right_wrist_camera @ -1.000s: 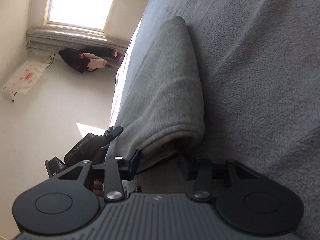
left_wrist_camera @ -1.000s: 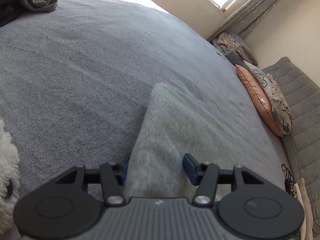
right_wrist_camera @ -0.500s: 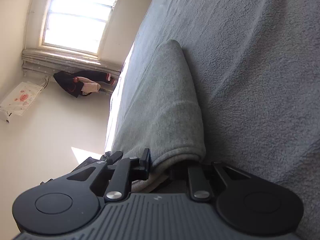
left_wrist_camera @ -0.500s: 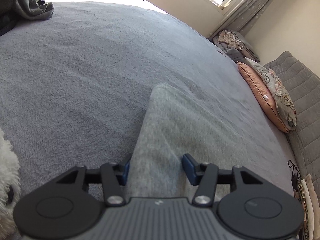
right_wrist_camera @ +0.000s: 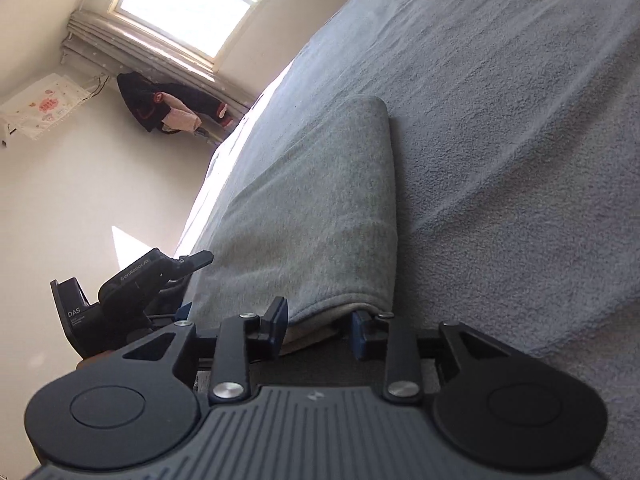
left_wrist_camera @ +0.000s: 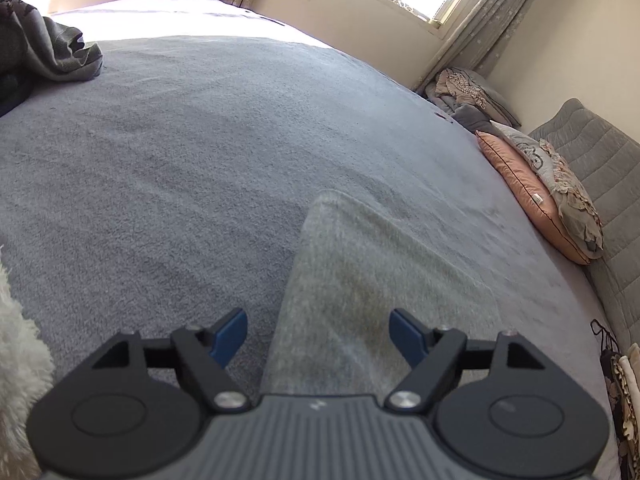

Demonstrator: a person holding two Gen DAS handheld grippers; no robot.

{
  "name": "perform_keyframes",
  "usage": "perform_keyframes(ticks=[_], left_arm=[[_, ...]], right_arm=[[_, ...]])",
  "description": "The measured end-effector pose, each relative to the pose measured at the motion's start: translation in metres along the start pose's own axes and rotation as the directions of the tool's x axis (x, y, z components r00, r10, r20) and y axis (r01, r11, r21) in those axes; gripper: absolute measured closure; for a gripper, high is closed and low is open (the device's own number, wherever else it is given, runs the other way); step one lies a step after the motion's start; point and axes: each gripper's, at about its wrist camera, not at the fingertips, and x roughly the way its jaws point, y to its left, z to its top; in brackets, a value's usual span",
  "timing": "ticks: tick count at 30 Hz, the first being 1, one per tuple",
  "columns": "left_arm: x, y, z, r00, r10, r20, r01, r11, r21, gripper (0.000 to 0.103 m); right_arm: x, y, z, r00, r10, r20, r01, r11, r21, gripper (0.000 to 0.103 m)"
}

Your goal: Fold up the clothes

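Observation:
A folded light grey fleece garment point(left_wrist_camera: 372, 280) lies on the grey bed blanket point(left_wrist_camera: 200, 140). My left gripper point(left_wrist_camera: 318, 332) is open wide at the garment's near end. The cloth's left edge runs between the blue fingers point(left_wrist_camera: 230, 334), which do not touch it. In the right wrist view the same garment point(right_wrist_camera: 320, 208) stretches away from me. My right gripper point(right_wrist_camera: 318, 324) is shut on its near hem, with the layered edge filling the gap between the fingers. The left gripper point(right_wrist_camera: 194, 282) shows at the garment's left side.
A dark grey clothing heap point(left_wrist_camera: 52, 56) sits at the bed's far left corner and something white and fluffy point(left_wrist_camera: 16, 340) at the near left. Pillows point(left_wrist_camera: 540, 200) lean on a grey quilted headboard point(left_wrist_camera: 600, 160) to the right. Dark clothes point(right_wrist_camera: 168, 108) hang under the window.
My left gripper has opened wider and its left finger has come off the garment's edge. The right gripper's fingers have drawn closer together on the hem, and the view has tilted.

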Motion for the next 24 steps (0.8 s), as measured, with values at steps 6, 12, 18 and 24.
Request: perform_keyframes(ticks=[6,12,18,24], left_arm=[[-0.024,-0.039,0.001,0.992,0.07,0.108,-0.092,0.973,0.21,0.017],[-0.019,-0.056,-0.006,0.998,-0.008,0.069,-0.009,0.97,0.241,0.017],[0.009,-0.063,-0.019,0.997,0.079,-0.02,-0.069,0.95,0.304,0.017],[0.022,-0.068,-0.027,0.988,0.144,-0.053,-0.117,0.93,0.348,0.01]], right_arm=[[-0.036,0.022,0.017,0.996,-0.027,-0.085,-0.008,0.92,-0.392,0.063],[-0.038,0.033,0.053,0.997,-0.06,0.042,0.073,0.848,-0.526,0.055],[0.029,0.065,0.041,0.996,-0.064,-0.06,0.008,0.744,-0.668,0.056],[0.052,0.056,0.017,0.983,-0.14,-0.119,0.013,0.7,-0.714,0.054]])
